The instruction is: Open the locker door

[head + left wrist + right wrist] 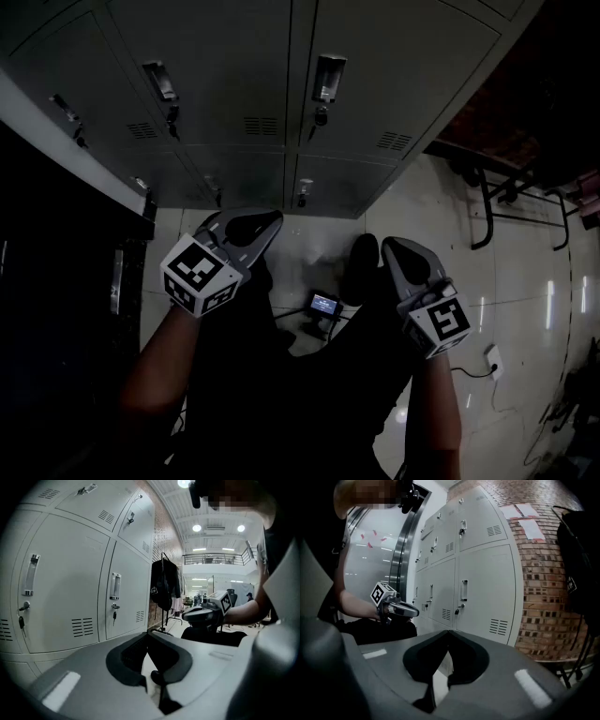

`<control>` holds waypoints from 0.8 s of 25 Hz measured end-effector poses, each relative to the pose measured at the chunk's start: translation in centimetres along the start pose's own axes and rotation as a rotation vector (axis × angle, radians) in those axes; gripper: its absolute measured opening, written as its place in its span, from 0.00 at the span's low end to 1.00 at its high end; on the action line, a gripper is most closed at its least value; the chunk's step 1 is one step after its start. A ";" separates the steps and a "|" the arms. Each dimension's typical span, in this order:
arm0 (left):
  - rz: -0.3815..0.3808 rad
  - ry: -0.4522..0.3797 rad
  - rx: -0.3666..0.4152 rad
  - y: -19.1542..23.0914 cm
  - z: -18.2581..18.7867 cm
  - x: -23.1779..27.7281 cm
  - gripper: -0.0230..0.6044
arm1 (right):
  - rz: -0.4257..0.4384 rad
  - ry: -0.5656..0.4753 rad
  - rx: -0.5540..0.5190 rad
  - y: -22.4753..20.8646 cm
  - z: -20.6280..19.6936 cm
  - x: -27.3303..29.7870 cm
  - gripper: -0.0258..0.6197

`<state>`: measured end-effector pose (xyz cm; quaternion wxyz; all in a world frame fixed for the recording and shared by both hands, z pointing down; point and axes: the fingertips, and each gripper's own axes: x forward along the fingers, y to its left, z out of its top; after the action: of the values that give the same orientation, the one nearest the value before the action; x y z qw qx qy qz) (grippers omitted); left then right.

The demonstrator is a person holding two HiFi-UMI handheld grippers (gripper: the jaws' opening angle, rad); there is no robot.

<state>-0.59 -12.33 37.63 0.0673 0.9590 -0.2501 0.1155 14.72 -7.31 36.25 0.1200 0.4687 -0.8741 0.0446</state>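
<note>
A bank of grey locker doors (234, 66) fills the top of the head view, all closed, each with a metal handle (328, 80) and a key lock under it. My left gripper (264, 221) and right gripper (388, 246) hang low in front of the person's legs, well short of the lockers and touching nothing. Both are shut and empty. In the left gripper view the left gripper (149, 633) has its jaw tips together, with locker doors (65, 588) off to its left. The right gripper (449, 632) points toward a closed door (487, 592) with its handle (464, 590).
A small device with a lit screen (325, 305) lies on the tiled floor between the legs. A cable and a socket (492, 361) lie at the right. A metal rack (497, 206) with a black jacket (164, 585) stands beside the lockers by a brick wall (543, 597).
</note>
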 end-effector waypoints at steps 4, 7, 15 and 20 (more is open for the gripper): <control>-0.005 -0.006 0.000 0.0 0.1 0.1 0.06 | 0.005 0.006 -0.060 0.4 0.7 1.7 0.04; -0.005 -0.011 -0.003 0.1 0.1 0.0 0.06 | 0.022 0.001 -0.080 0.9 1.4 3.0 0.04; -0.005 -0.028 -0.013 0.4 0.3 -0.4 0.06 | 0.023 0.018 -0.106 0.5 2.5 5.9 0.04; -0.008 -0.031 -0.012 0.2 0.3 -0.3 0.06 | -0.042 0.110 -0.286 -0.5 2.6 9.0 0.09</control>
<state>-0.93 -12.41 37.29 0.0699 0.9611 -0.2481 0.0989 9.96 -15.36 36.00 0.2340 0.4619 -0.8536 -0.0574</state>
